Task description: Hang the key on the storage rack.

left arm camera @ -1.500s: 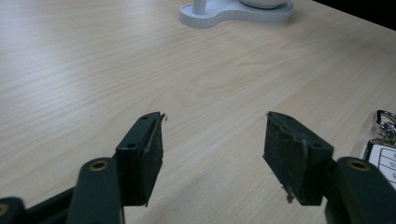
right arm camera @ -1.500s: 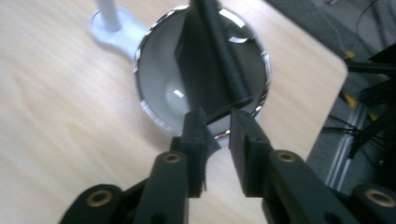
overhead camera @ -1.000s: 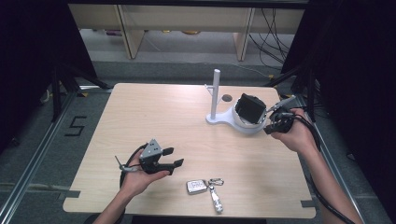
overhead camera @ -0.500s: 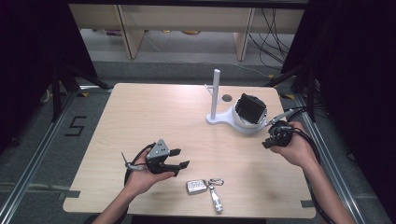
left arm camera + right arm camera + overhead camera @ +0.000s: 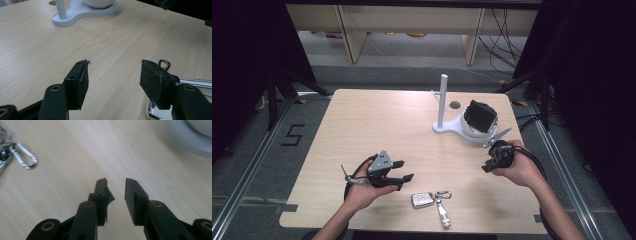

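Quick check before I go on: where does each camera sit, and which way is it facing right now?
High view: above the near edge, looking forward and down on the table; both forearms, left gripper, right gripper.
Left gripper view: low, between its open fingers, towards the white stand.
Right gripper view: fingers apart, empty, just opening, facing bare wood.
Shared: the key set.

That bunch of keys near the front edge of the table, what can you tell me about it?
The bunch of keys lies flat on the pale wooden table, near the front edge, between the person's two hands. It looks like a shiny silver, roughly rectangular fob joined to a small ring, a metal snap clip and a longer silver piece pointing toward the edge. Nothing grips it; the left tongs hover open just beside it.
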Demonstrator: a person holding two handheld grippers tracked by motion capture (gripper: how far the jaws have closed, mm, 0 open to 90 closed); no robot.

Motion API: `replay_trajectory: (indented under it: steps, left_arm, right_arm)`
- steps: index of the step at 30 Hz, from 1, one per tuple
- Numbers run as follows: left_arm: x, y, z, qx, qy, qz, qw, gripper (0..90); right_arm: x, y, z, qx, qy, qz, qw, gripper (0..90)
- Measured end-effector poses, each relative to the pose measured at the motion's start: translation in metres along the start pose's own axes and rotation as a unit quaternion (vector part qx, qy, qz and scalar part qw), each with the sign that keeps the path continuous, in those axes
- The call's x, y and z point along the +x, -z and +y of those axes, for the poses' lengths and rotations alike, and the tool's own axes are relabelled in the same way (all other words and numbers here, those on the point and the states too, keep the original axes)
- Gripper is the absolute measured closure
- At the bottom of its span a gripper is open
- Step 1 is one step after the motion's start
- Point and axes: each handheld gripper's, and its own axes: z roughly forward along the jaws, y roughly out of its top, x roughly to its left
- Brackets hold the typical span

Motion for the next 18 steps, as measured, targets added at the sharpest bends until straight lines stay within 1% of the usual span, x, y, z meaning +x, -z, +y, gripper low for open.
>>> replay_trajectory:
  steps: [1, 2, 4, 5, 6, 7, 8, 9, 10, 11, 12, 13, 14, 16, 17, 18]
  left_arm:
    - [-0.001, 0.0, 0.0, 0.001, -0.001, 0.002, 1.0, 38.6]
    - [-0.001, 0.0, 0.0, -0.001, -0.001, 0.003, 1.0, 38.5]
    - [-0.002, 0.0, -0.001, -0.001, 0.0, 0.003, 1.0, 38.1]
    - [-0.003, 0.001, -0.001, 0.001, -0.001, 0.007, 1.0, 38.0]
    - [-0.004, 0.001, -0.001, 0.0, -0.002, 0.006, 1.0, 37.8]
    - [-0.004, 0.001, -0.002, 0.0, -0.001, 0.006, 1.0, 37.7]
    - [-0.005, 0.002, -0.002, -0.002, -0.002, 0.003, 1.0, 37.7]
    - [-0.006, 0.003, -0.002, -0.001, -0.004, 0.007, 1.0, 37.6]
    - [-0.006, 0.003, -0.002, -0.005, 0.0, 0.005, 1.0, 37.6]
    - [-0.006, 0.004, -0.002, -0.005, -0.003, 0.004, 1.0, 37.6]
    - [-0.007, 0.004, -0.002, -0.003, -0.003, 0.008, 1.0, 37.6]
    - [-0.007, 0.004, -0.003, -0.003, -0.004, 0.007, 1.0, 37.6]
    - [-0.007, 0.005, -0.003, -0.002, -0.005, 0.006, 1.0, 37.5]
    - [-0.007, 0.005, -0.004, -0.002, -0.004, 0.006, 1.0, 37.4]
    - [-0.007, 0.004, -0.004, -0.003, -0.003, 0.002, 1.0, 37.4]
    - [-0.007, 0.004, -0.005, -0.001, -0.003, 0.005, 1.0, 37.3]
  right_arm:
    - [0.002, -0.002, 0.0, 0.001, 0.012, 0.005, 0.9999, 70.3]
    - [0.008, -0.007, 0.0, 0.004, 0.022, 0.014, 0.9996, 69.5]
    - [0.019, -0.013, 0.0, 0.015, 0.034, 0.027, 0.9989, 68.1]
    - [0.024, -0.017, 0.001, 0.018, 0.042, 0.037, 0.9983, 67.6]
    - [0.027, -0.02, 0.001, 0.018, 0.055, 0.045, 0.9973, 67.0]
    - [0.036, -0.025, 0.003, 0.026, 0.063, 0.055, 0.9962, 65.9]
    - [0.036, -0.025, 0.003, 0.026, 0.063, 0.055, 0.9962, 65.9]
    - [0.039, -0.026, 0.004, 0.028, 0.074, 0.058, 0.9951, 65.8]
    - [0.042, -0.028, 0.005, 0.031, 0.084, 0.06, 0.9941, 65.8]
    - [0.045, -0.03, 0.007, 0.03, 0.093, 0.063, 0.9932, 65.8]
    - [0.049, -0.032, 0.009, 0.032, 0.099, 0.065, 0.9925, 65.8]
    - [0.051, -0.032, 0.01, 0.034, 0.1, 0.068, 0.9921, 65.9]
    - [0.057, -0.034, 0.013, 0.04, 0.11, 0.073, 0.9904, 65.8]
    - [0.059, -0.035, 0.014, 0.041, 0.109, 0.074, 0.9904, 65.8]
    - [0.06, -0.036, 0.015, 0.042, 0.112, 0.074, 0.9901, 65.8]
    - [0.061, -0.037, 0.016, 0.045, 0.117, 0.076, 0.9892, 65.8]
